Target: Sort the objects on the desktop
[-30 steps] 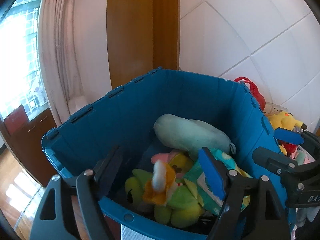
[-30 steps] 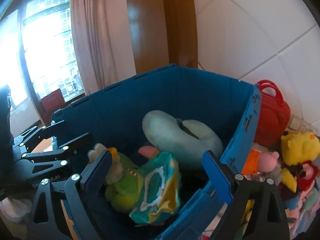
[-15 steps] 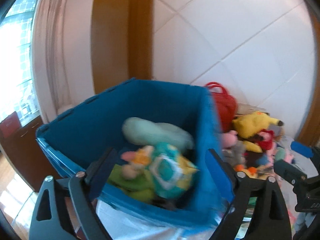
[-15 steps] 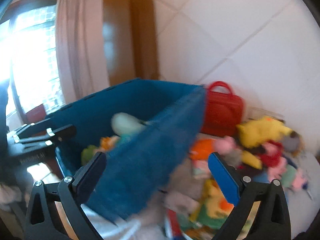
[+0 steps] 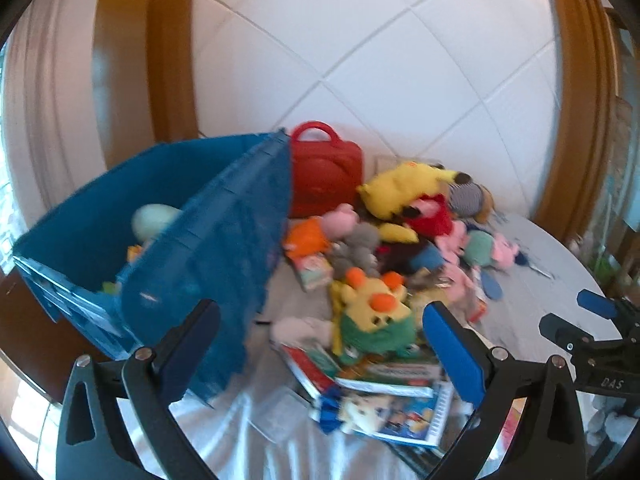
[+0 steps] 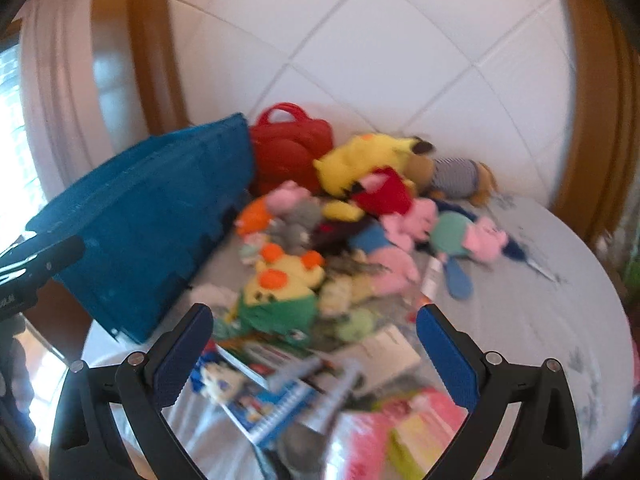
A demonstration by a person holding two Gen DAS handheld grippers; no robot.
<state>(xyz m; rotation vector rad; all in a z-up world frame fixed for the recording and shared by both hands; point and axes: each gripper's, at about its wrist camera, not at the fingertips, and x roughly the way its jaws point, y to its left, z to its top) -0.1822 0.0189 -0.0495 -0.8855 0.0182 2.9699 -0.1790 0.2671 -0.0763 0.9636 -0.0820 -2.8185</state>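
A: On the left wrist view, what shows?

B: The left gripper [image 5: 320, 344] has its jaws spread wide with nothing gripped. A blue bin [image 5: 208, 240] sits at nine o'clock, a red case [image 5: 326, 178] at twelve just beside it, and a heap of plush toys [image 5: 400, 240] spreads toward two o'clock on the table [image 5: 540, 280]. Picture books [image 5: 384, 392] lie at six.

A: And the right wrist view?

B: The right gripper [image 6: 314, 352] is also wide apart and empty. The bin [image 6: 152, 220] lies at ten o'clock, the plush heap [image 6: 360, 220] at twelve, the books [image 6: 260, 396] at six, blurred.
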